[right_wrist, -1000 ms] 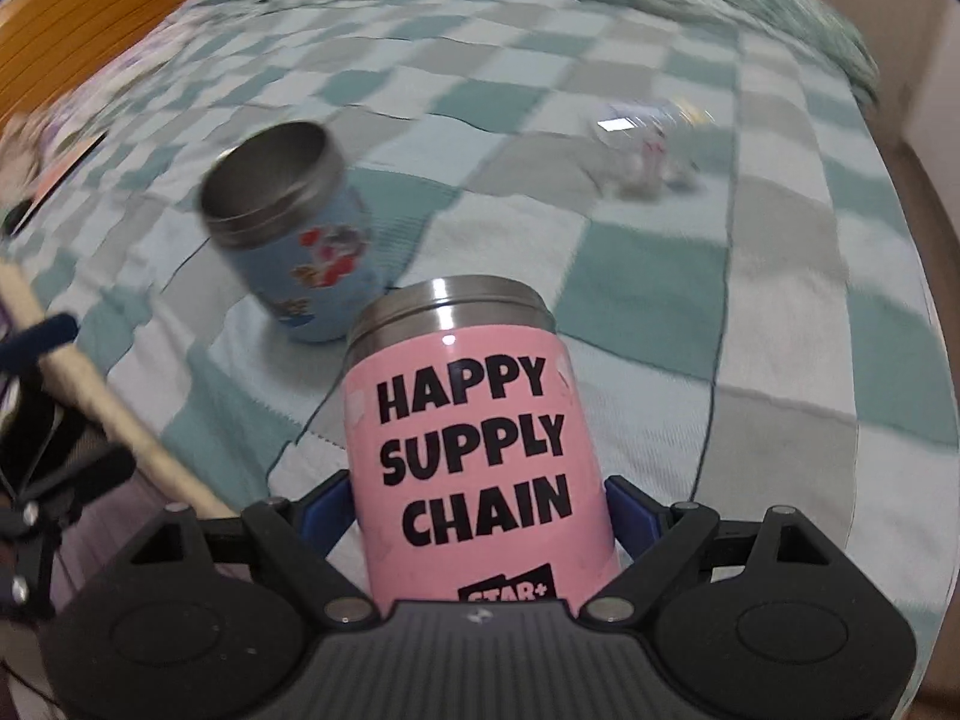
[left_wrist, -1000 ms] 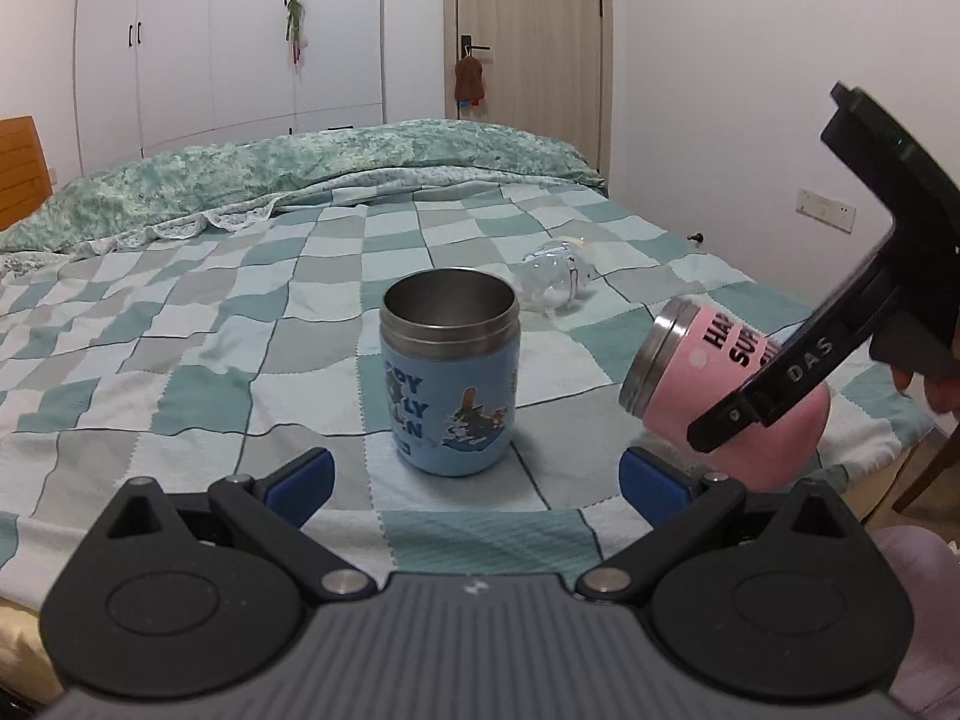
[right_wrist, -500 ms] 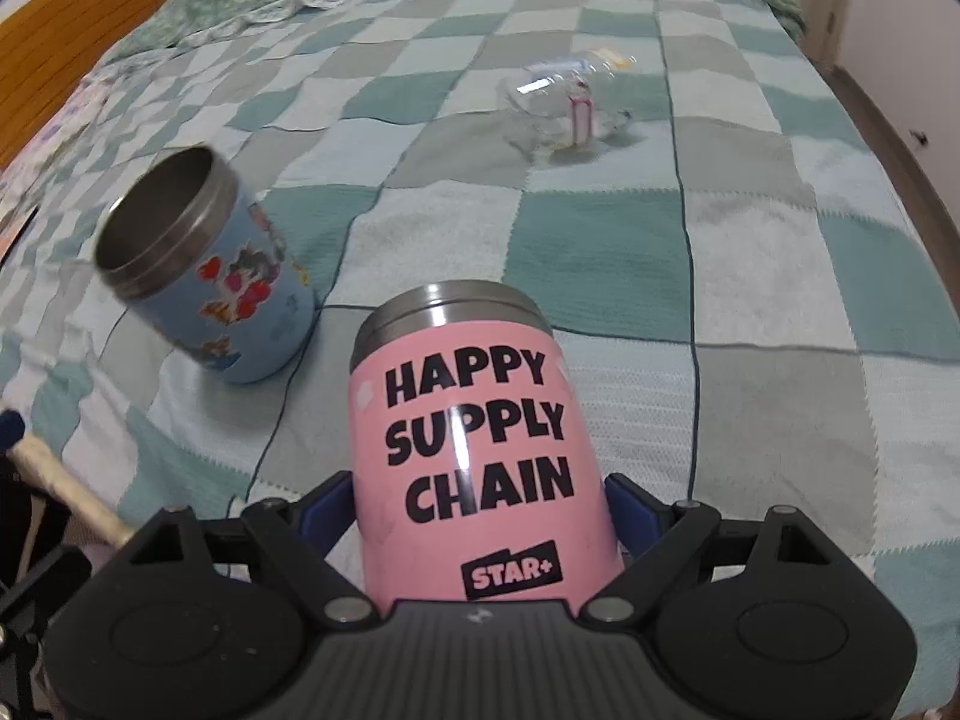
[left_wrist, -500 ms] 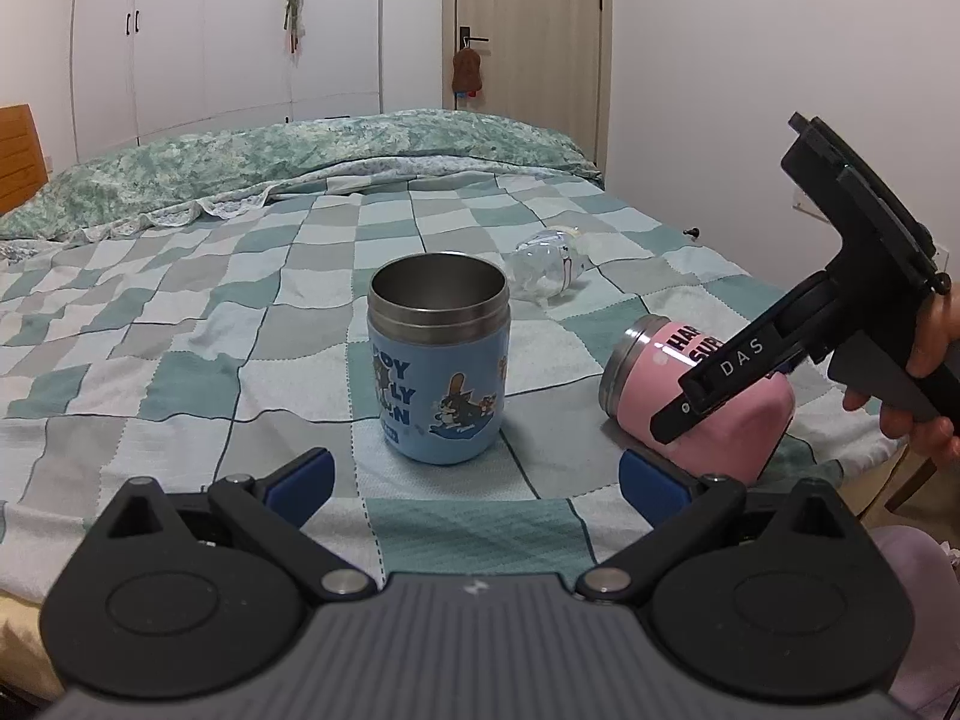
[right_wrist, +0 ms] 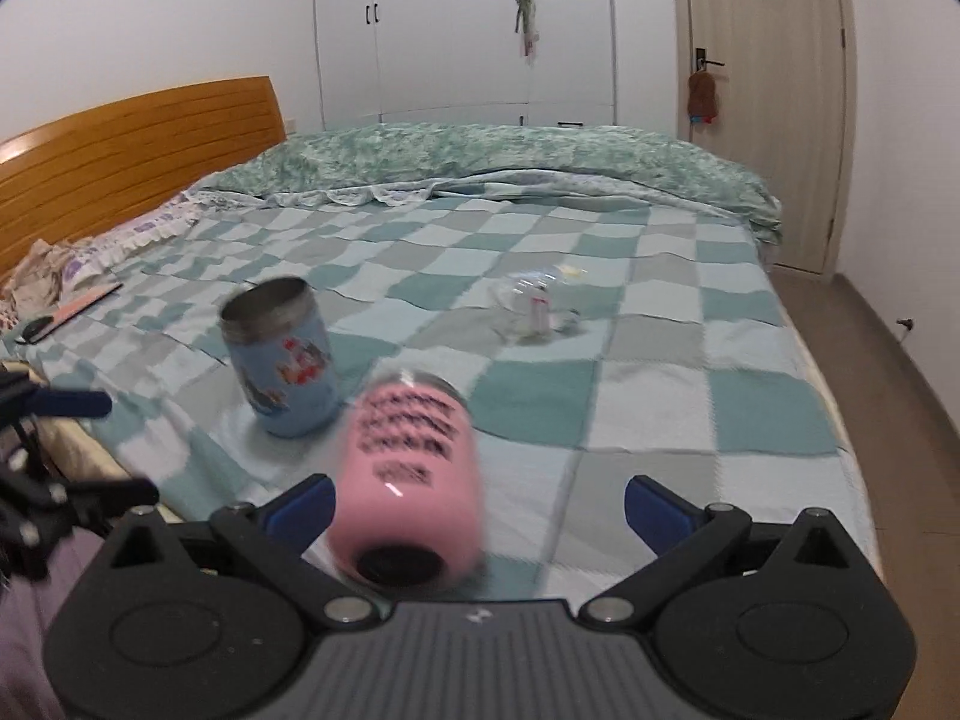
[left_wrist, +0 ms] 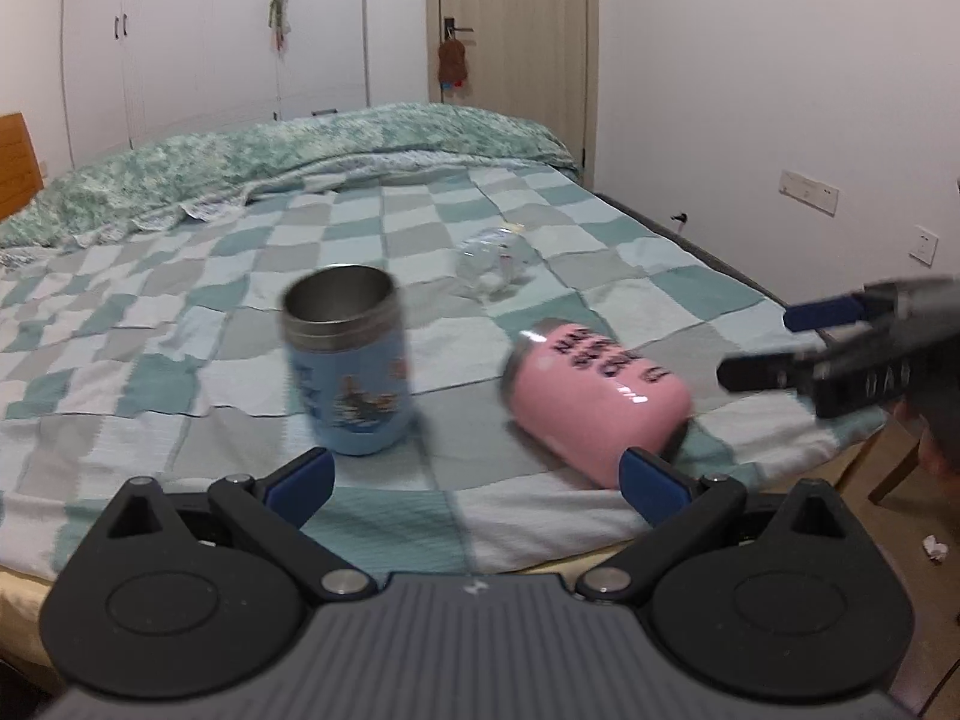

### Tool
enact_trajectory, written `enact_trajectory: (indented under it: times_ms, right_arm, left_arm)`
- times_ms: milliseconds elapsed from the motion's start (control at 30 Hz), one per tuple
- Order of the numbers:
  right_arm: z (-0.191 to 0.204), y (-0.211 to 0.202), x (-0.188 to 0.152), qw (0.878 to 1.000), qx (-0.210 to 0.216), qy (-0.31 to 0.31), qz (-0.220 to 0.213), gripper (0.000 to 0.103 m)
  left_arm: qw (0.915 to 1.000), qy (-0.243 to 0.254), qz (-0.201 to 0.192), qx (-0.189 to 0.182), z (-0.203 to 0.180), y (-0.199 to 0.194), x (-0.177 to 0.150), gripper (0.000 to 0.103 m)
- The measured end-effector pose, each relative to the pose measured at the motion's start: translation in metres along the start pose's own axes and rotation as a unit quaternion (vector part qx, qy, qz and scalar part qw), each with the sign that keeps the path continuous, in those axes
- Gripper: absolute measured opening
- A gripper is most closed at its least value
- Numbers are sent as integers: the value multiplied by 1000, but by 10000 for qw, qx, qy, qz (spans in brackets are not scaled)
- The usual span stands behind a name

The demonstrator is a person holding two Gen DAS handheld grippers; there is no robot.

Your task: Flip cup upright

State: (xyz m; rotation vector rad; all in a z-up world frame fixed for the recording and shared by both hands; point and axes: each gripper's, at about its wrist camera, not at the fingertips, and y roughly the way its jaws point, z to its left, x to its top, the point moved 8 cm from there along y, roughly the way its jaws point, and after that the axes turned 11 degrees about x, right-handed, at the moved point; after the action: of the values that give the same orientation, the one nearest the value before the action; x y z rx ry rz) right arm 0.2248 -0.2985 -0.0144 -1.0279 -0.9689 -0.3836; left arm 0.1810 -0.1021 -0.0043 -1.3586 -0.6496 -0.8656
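A pink cup (left_wrist: 594,399) with black lettering lies on its side on the checked bedspread near the bed's front edge; it also shows in the right wrist view (right_wrist: 408,480), its base toward the camera. A blue cup (left_wrist: 348,360) stands upright to its left, also visible in the right wrist view (right_wrist: 282,357). My right gripper (right_wrist: 477,504) is open, its left finger beside the pink cup, not gripping it. It shows at the right edge of the left wrist view (left_wrist: 786,348). My left gripper (left_wrist: 474,477) is open and empty in front of both cups.
A clear plastic bottle (left_wrist: 492,258) lies farther back on the checked bedspread (left_wrist: 180,324). A rumpled green duvet (right_wrist: 510,162) is at the far end, a wooden headboard (right_wrist: 132,138) on the left. The bed's edge and floor (right_wrist: 888,360) are to the right.
My right gripper opened and drew back from the pink cup, which now lies on its side on the bed. The left gripper shifted slightly; the view is blurred.
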Motion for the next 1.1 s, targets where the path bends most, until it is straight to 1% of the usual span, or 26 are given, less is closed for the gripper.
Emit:
enact_trajectory:
  times_ms: [100, 300, 500, 567, 700, 867, 900, 1000, 1033, 1100]
  right_arm:
    - [-18, -10, -15, 10000, -30, -63, -53, 103]
    - [-49, -9, -32, 9996, 9, -264, -83, 103]
    - [-68, 2, -35, 9982, -3, -606, 8, 103]
    - [-75, 7, -35, 9979, 45, -647, 37, 103]
    - [-86, 18, -34, 9971, 97, -753, 100, 103]
    - [-93, 32, -32, 9962, 225, -822, 162, 103]
    - [-93, 35, -32, 9960, 257, -839, 177, 103]
    - [-92, 42, -31, 9954, 365, -865, 189, 103]
    - [-91, 43, -30, 9953, 391, -868, 180, 103]
    - [-91, 45, -30, 9953, 438, -854, 144, 103]
  left_arm:
    - [9997, -84, 232, -24, -20, 9, 5, 103]
    - [9987, -196, 457, 94, -57, 41, 24, 103]
    - [9928, -459, 1064, 295, -79, 82, 35, 103]
    - [9901, -504, 1252, 380, -83, 94, 36, 103]
    - [9858, -570, 1496, 508, -87, 117, 40, 103]
    - [9763, -705, 1890, 788, -84, 145, 41, 103]
    - [9755, -644, 1959, 771, -86, 149, 41, 103]
    - [9729, -347, 2100, 902, -90, 160, 37, 103]
    - [9719, -332, 2170, 848, -91, 163, 35, 101]
    - [9722, -354, 2181, 775, -90, 164, 36, 100]
